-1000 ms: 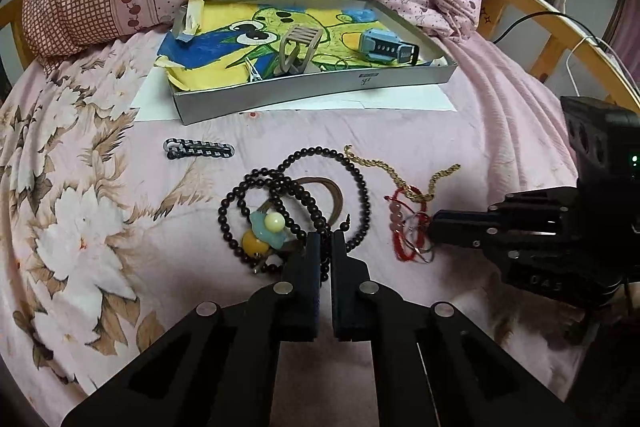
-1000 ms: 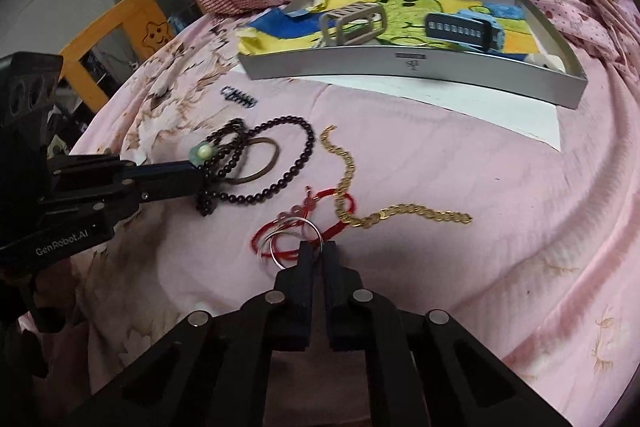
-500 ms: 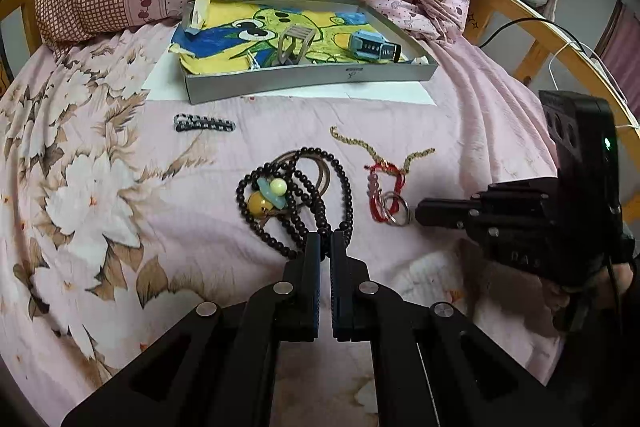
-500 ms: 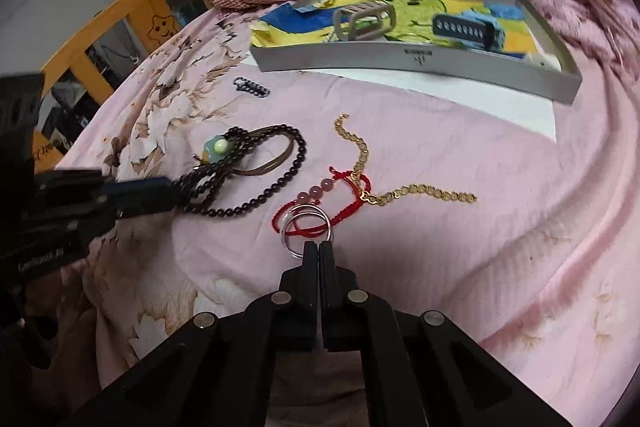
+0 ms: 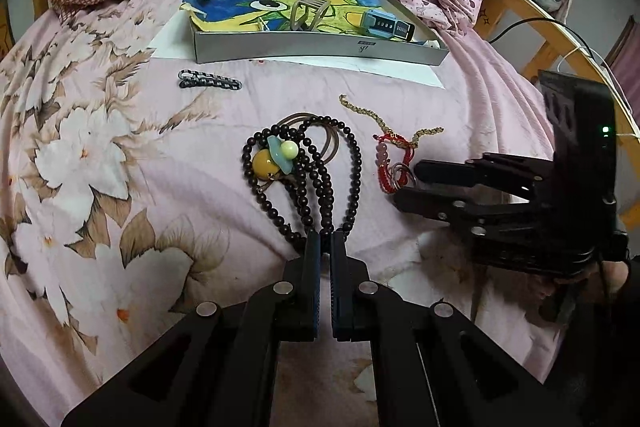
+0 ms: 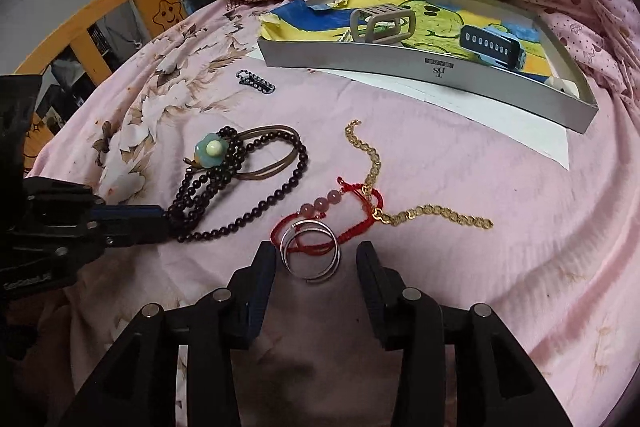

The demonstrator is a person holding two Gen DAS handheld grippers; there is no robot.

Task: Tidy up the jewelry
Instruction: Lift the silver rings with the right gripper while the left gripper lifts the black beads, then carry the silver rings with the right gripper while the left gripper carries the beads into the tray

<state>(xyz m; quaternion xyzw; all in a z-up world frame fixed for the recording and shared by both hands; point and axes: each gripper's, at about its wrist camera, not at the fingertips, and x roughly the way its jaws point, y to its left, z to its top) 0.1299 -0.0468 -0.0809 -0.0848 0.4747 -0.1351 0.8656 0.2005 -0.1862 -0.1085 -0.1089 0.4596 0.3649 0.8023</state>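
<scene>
The jewelry lies loose on a bed, and sorting it into the grey box (image 6: 420,65) at the top of the frame looks barely begun: only a hair clip (image 6: 382,23) and a small dark case sit in the box.

In the right wrist view the right tool (image 6: 316,263) is spread wide, its fingers on either side of the silver rings (image 6: 310,253) at lower centre. The rings are tied to a red cord bracelet (image 6: 328,223) with pink beads, and a gold chain (image 6: 400,215) crosses that cord. Nothing is gripped there yet.

In the left wrist view the left tool (image 5: 325,247) is pressed nearly closed at the near loop of the dark bead necklace (image 5: 316,179); whether it truly pinches a strand I cannot tell.

The next move, I judge, is to close the right tool on the rings and lift slowly, since the gold chain may drag along with the cord. A small black chain (image 5: 210,83) lies apart at upper left.

The bed sheet (image 5: 100,147) is pink with pale flowers and soft, so pieces sink into its folds. A spotted quilt is heaped behind the box, and a yellow wooden frame (image 6: 104,23) shows at the edges.
</scene>
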